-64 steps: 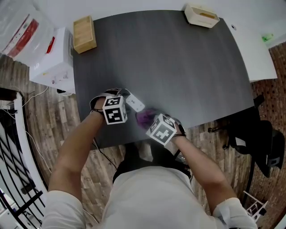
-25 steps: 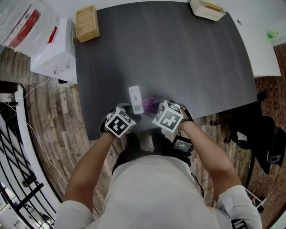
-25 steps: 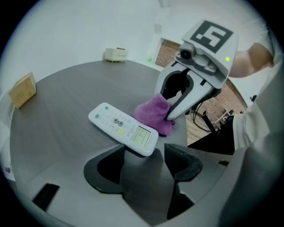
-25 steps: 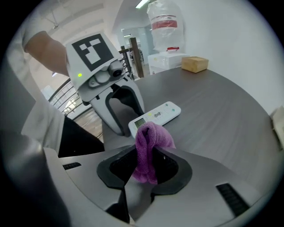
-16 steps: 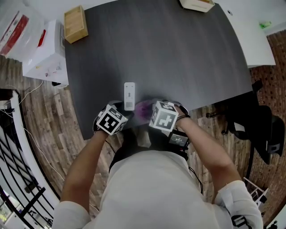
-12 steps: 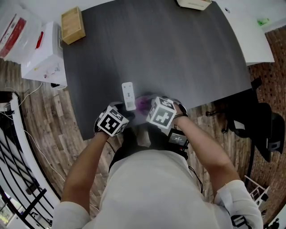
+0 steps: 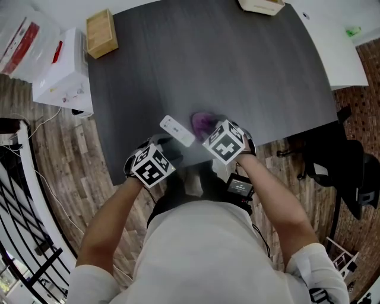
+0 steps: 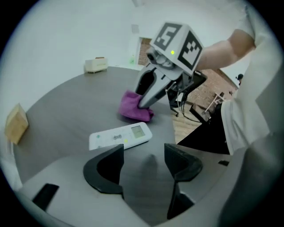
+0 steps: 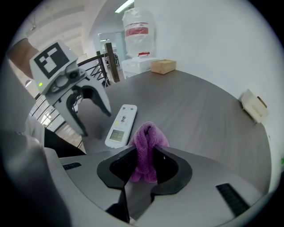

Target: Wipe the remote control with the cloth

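Note:
A white remote control [image 7: 177, 130] [image 8: 120, 136] [image 9: 121, 124] lies flat on the dark table [image 7: 237, 71], buttons up, near the front edge. My left gripper [image 7: 163, 148] [image 8: 144, 166] stands open just short of it, nothing between its jaws. My right gripper [image 7: 209, 132] [image 9: 144, 165] is shut on a bunched purple cloth [image 7: 202, 122] [image 8: 134, 108] [image 9: 148, 144]. The cloth rests on the table right of the remote, close to its screen end; whether they touch I cannot tell.
A wooden box [image 7: 98, 33] sits at the table's far left corner, a pale tray [image 7: 261, 6] at the far edge. A white carton [image 7: 62, 77] and a plastic bag [image 7: 24, 41] stand left of the table. A white desk [image 7: 332, 41] adjoins on the right.
The remote has turned from lengthwise to slanted, with my left gripper off it and drawn back toward the edge. My right gripper with the cloth has shifted slightly right and further onto the table.

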A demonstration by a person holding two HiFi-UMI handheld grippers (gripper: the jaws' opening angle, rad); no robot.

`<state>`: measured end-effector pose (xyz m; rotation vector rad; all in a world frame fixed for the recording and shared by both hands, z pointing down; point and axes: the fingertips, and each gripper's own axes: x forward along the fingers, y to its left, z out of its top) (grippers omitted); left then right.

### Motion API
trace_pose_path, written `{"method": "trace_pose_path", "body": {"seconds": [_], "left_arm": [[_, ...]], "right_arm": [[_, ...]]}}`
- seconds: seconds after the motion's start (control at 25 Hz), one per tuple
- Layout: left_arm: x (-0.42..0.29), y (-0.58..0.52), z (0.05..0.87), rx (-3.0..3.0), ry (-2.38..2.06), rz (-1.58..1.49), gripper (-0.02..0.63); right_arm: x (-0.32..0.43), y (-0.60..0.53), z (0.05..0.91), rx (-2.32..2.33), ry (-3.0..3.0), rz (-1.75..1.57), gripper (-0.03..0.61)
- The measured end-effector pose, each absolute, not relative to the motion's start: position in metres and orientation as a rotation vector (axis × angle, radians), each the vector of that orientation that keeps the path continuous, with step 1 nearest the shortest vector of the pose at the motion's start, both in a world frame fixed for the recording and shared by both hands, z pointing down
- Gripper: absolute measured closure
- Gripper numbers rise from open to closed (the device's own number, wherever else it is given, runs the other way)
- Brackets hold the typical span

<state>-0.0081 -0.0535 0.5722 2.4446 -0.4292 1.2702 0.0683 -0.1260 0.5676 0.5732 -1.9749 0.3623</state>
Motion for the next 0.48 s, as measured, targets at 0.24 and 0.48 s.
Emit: {"method": "trace_pose_path", "body": {"seconds": [0.24,0.48], "left_arm": [[-0.05,-0.123,0.567,2.54,-0.417,1.462,0.333],[-0.04,-0.116,0.587,2.522,-0.219,1.581,0.333]], "right_arm": [[0.057,-0.065,0.548,0.434,-2.02,0.512,0.468],[0.036,-0.045,0.563,0.277,-1.994,0.454,0.468]]}}
